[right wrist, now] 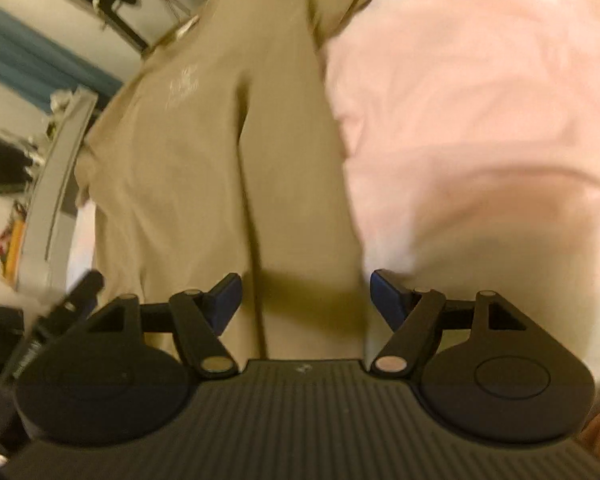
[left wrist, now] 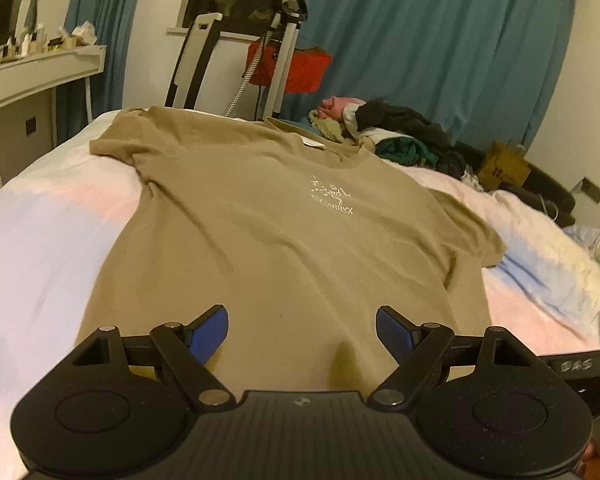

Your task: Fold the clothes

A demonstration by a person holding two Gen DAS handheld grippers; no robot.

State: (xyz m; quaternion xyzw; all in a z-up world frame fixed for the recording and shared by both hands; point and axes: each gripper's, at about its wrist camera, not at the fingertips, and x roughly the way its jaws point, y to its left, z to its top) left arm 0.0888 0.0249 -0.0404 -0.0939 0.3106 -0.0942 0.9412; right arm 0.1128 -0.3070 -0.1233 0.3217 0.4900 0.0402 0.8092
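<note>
You are holding left gripper [left wrist: 302, 330] spread wide, pinching nothing, over hem end of tan T-shirt [left wrist: 284, 240]. You are holding right gripper [right wrist: 306, 300] likewise spread, empty, over shirt's long raised crease. Shirt is lying front-up, flat on bed [left wrist: 40, 240], collar at far end. Clothes pile [left wrist: 400, 136] is sitting just beyond collar.

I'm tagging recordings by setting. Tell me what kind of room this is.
Most likely a bedroom: a tan T-shirt lies spread on a bed with pastel bedding, a pile of clothes sits at its far side, and teal curtains hang behind.
</note>
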